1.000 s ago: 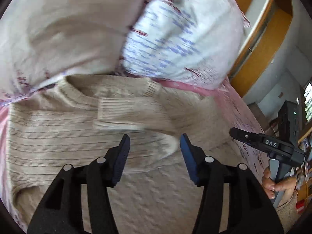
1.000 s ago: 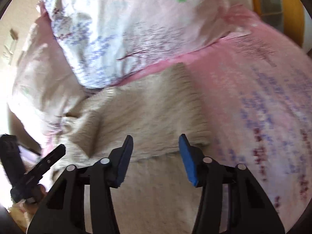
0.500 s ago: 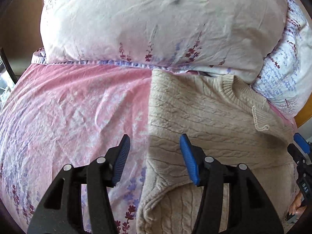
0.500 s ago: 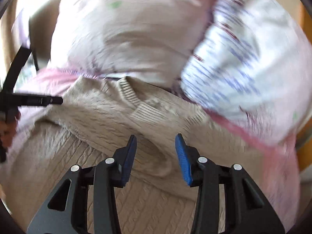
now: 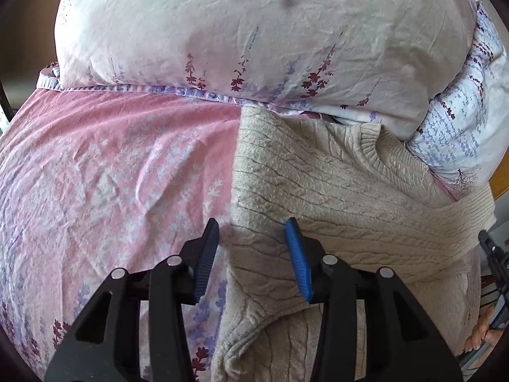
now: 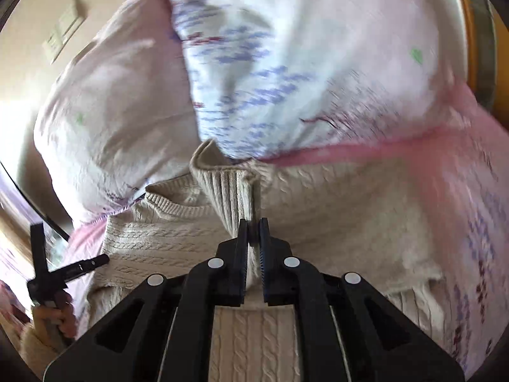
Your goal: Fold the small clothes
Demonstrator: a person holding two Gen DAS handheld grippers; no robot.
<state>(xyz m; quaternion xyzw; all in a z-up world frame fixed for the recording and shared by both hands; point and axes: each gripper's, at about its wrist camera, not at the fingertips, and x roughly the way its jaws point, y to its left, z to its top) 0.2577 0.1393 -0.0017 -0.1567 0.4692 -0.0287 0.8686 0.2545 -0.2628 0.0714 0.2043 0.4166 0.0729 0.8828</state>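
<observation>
Left wrist view: the left gripper (image 5: 253, 248) hovers w/ its blue-padded fingers (image 5: 297, 262) wide apart, nothing between them but air, poised over the left edge of a beige cable-knit sweater (image 5: 334, 197). The sweater lies on a pink floral bedsheet (image 5: 111, 172), its ribbed collar up against a pale floral pillow (image 5: 238, 31) and a second white-and-blue pillow (image 5: 461, 140) at the right. One sleeve is folded across the body toward the right (its ribbed cuff reaches the far right edge). The right gripper (image 5: 491, 261) shows at the frame's right edge, too little of it to judge. Right wrist view, partly motion-blurred: the right gripper (image 6: 253, 232) has its fingers pressed together, clamped on the ribbed cuff (image 6: 229, 187) of the sweater (image 6: 334, 210), the cuff standing up from the pinch toward the pillows (image 6: 286, 63). The left gripper (image 6: 68, 270) sits at the lower left w/ the person's hand (image 6: 60, 318) around its handle, fingers apart, just beside the sweater's edge.
</observation>
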